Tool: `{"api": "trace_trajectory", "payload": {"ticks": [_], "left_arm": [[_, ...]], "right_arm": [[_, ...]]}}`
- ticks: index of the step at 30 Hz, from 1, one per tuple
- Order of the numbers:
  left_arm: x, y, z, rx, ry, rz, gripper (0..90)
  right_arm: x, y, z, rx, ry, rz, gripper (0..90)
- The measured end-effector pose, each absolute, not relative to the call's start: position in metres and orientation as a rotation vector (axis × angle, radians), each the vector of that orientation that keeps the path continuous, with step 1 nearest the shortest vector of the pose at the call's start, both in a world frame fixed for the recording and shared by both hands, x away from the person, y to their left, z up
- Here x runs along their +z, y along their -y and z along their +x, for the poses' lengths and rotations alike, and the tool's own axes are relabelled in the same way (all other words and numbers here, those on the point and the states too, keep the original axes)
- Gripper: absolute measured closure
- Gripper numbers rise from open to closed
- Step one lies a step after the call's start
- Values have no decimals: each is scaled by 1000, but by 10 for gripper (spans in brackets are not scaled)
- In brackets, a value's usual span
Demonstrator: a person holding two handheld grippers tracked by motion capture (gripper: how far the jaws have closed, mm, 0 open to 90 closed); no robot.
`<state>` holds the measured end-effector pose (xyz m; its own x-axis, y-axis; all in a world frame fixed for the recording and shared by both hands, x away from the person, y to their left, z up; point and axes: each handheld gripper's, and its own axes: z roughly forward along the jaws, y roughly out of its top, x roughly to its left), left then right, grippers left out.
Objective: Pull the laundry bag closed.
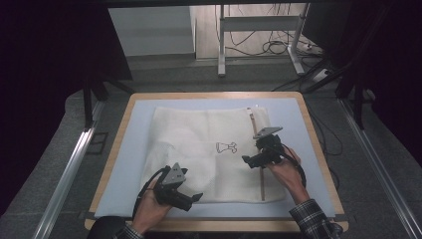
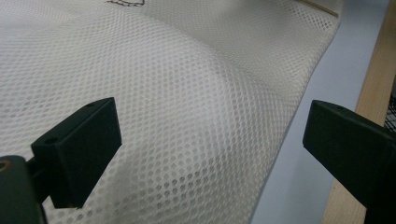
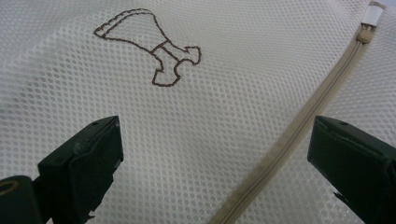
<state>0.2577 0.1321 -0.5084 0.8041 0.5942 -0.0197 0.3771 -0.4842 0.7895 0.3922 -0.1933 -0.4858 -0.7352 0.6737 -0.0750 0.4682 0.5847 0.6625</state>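
both grippers, left gripper [image 1: 195, 198] and right gripper [image 1: 245, 160], hover released over the mesh bag [image 1: 209, 149]; next likely calls for pinching its zipper [image 3: 289, 135].

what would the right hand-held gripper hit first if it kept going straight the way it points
Most likely the white mesh laundry bag: the right hand-held gripper, jaws open, points down at the mesh between the brown embroidered outline and the beige zipper strip. Depth is unclear.
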Motion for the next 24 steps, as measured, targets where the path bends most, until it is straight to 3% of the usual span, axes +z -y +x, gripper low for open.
{"api": "trace_trajectory", "payload": {"ticks": [24], "left_arm": [[-506, -148, 252, 369, -737, 2125, 39]], "right_arm": [[-473, 215, 356, 971, -2430, 926, 28]]}}
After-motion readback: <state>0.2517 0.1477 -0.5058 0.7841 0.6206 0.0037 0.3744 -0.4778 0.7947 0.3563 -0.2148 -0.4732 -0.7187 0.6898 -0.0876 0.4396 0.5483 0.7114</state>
